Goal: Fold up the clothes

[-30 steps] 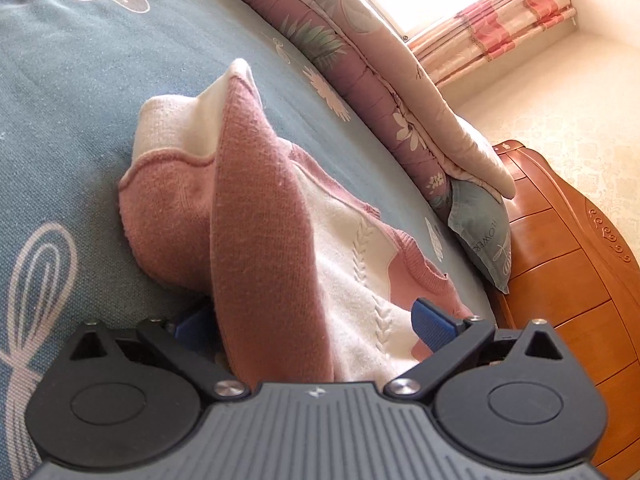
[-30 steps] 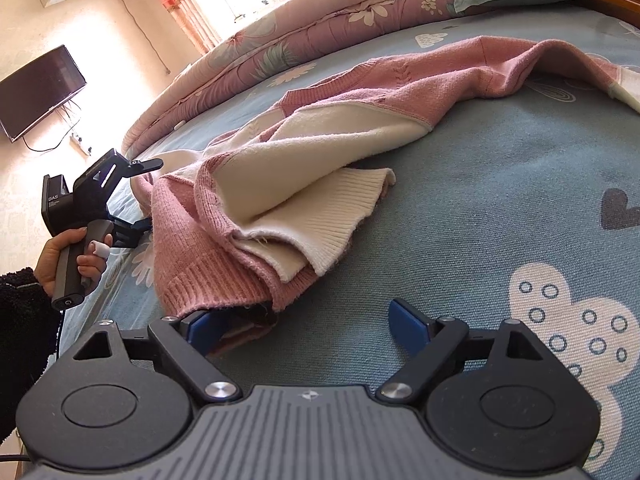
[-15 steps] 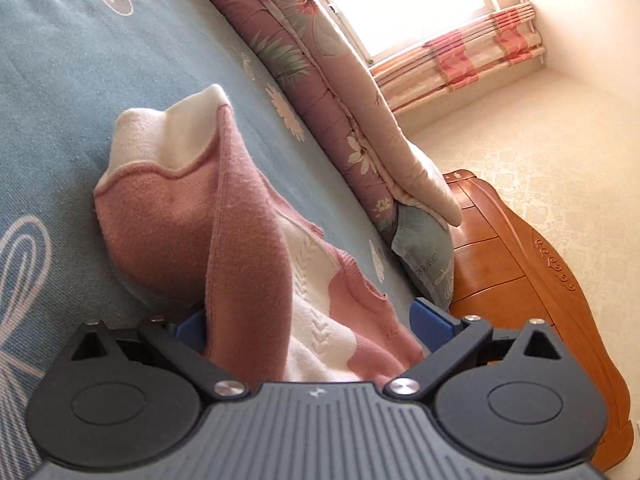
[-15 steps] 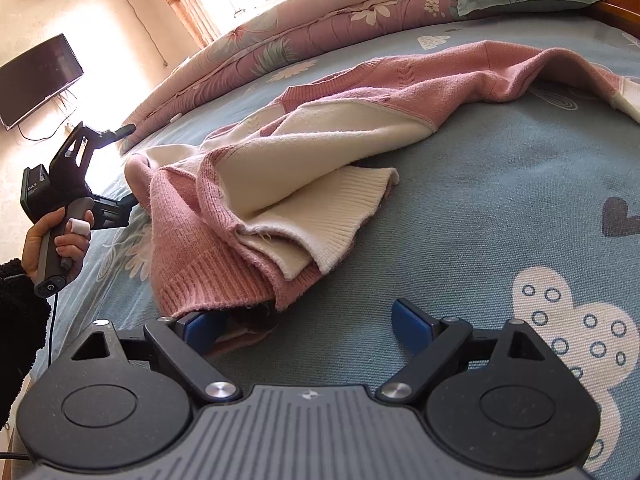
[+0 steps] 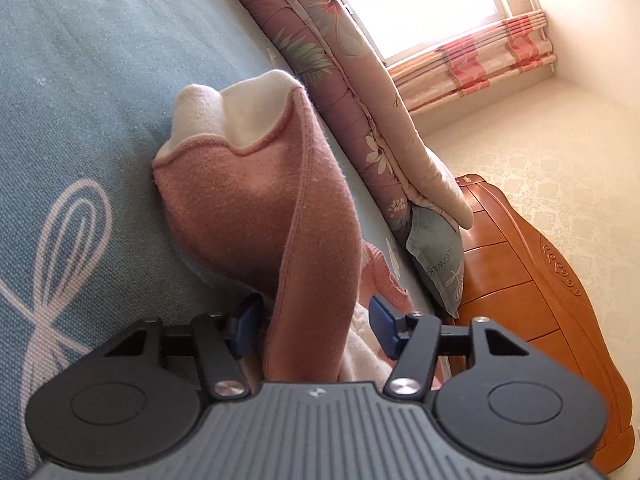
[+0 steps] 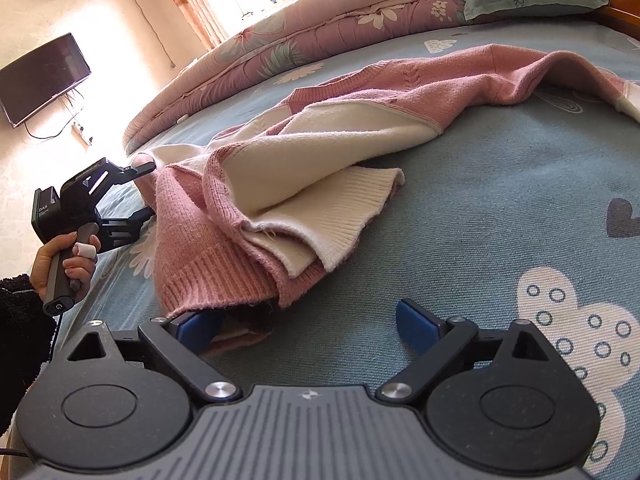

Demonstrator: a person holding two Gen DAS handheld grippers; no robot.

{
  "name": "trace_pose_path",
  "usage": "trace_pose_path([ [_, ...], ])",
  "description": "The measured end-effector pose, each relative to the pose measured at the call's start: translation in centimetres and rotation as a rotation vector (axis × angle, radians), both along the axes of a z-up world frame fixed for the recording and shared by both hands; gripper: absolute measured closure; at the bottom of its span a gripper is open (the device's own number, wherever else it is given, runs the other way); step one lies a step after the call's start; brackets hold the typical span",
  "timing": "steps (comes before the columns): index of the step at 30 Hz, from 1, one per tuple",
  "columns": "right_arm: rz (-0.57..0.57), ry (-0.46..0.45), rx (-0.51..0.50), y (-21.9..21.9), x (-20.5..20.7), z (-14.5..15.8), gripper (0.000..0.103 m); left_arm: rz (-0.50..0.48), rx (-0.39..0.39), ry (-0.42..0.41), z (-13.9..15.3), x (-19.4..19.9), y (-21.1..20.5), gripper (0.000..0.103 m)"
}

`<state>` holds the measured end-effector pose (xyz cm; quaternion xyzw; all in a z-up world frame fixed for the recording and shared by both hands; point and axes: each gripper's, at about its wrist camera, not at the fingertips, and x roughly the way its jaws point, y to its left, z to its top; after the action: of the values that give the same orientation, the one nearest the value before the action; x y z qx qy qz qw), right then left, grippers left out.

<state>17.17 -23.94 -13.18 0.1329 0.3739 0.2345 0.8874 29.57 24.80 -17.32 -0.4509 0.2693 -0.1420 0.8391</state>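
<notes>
- Left wrist view: the left gripper (image 5: pixel 312 326) is closing its jaws around a raised pink fold of the sweater (image 5: pixel 272 200), which rises from between the blue pads (image 5: pixel 382 324) toward 12 o'clock and ends in a cream cuff (image 5: pixel 236 108). A gap shows beside the pad at 3 o'clock, so the fold is probably not pinched yet; the other pad is partly hidden by knit.
- The sweater lies on the blue bedsheet (image 5: pixel 80 100), with a rolled quilt (image 5: pixel 360 100) at 1 o'clock and a wooden bed frame (image 5: pixel 540 280) at 3 o'clock.
- Right wrist view: the right gripper (image 6: pixel 308 326) stands wide open and holds nothing. The sweater's (image 6: pixel 320 168) ribbed pink hem (image 6: pixel 208 280) sits just at its 9 o'clock pad; bare sheet lies between the jaws.
- At 9 o'clock the person's hand (image 6: pixel 68 260) holds the left tool against the sweater's far edge.
- Risk: if the left jaws catch only the top layer, the fold may slide out on lifting, and the bunched layers may drag instead of folding flat.
</notes>
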Motion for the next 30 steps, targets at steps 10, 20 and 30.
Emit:
trace_pose_path([
  [10, 0.014, -0.005, -0.003, 0.2, -0.1, 0.0, 0.002, -0.039, 0.024, -0.020, -0.9, -0.7, -0.4, 0.074],
  [20, 0.014, 0.001, -0.040, 0.6, -0.2, 0.2, 0.002, 0.001, 0.083, 0.037, 1.7, -2.9, -0.8, 0.092],
  [30, -0.009, 0.033, -0.071, 0.8, -0.3, 0.8, 0.002, 0.098, 0.273, 0.027, 9.1, -7.7, 5.7, 0.093],
])
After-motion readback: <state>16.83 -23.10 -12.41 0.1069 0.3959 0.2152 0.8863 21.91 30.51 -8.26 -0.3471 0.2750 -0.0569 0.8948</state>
